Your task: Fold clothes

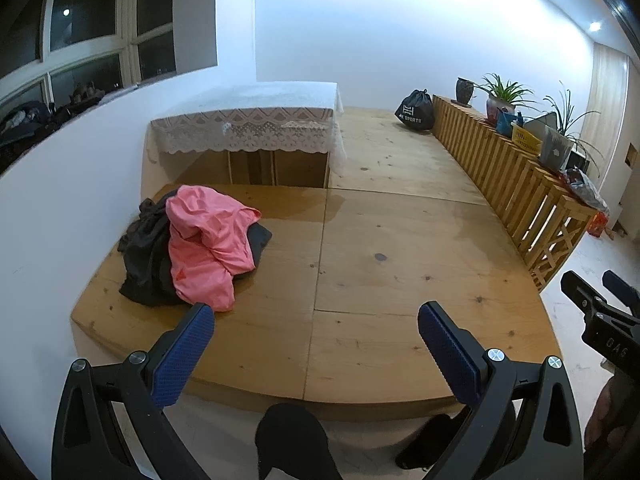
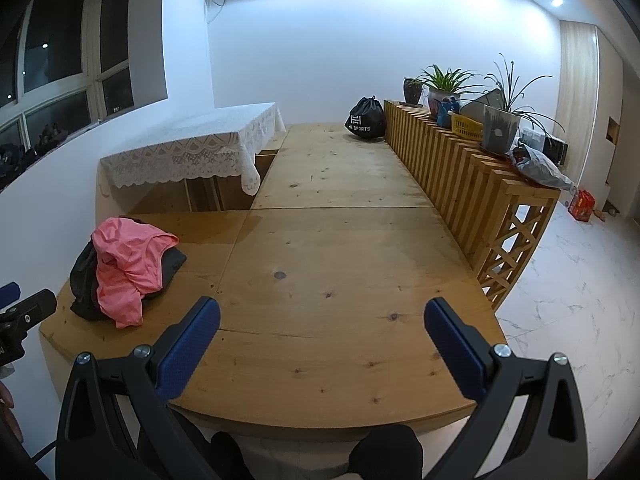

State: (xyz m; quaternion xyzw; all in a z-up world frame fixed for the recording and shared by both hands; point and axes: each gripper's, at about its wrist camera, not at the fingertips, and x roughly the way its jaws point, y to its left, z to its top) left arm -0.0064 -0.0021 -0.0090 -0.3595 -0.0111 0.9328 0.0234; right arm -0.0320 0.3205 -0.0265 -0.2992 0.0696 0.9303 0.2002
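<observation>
A crumpled pink garment (image 1: 208, 248) lies on top of dark grey clothes (image 1: 144, 268) in a heap at the left of the wooden platform (image 1: 400, 248). The heap also shows in the right wrist view, pink garment (image 2: 126, 268) over the dark clothes (image 2: 84, 280). My left gripper (image 1: 316, 316) is open and empty, above the platform's front edge, just right of the heap. My right gripper (image 2: 322, 312) is open and empty over the platform's front middle. Each gripper shows at the edge of the other's view, the right gripper (image 1: 600, 300) and the left gripper (image 2: 24, 312).
A lace-covered low table (image 1: 248, 120) stands at the back left. A slatted wooden rail (image 1: 512, 168) with potted plants (image 1: 504, 96), a yellow basket (image 1: 524, 138) and laptops runs along the right. A black sports bag (image 1: 416, 110) sits at the back. White wall to the left.
</observation>
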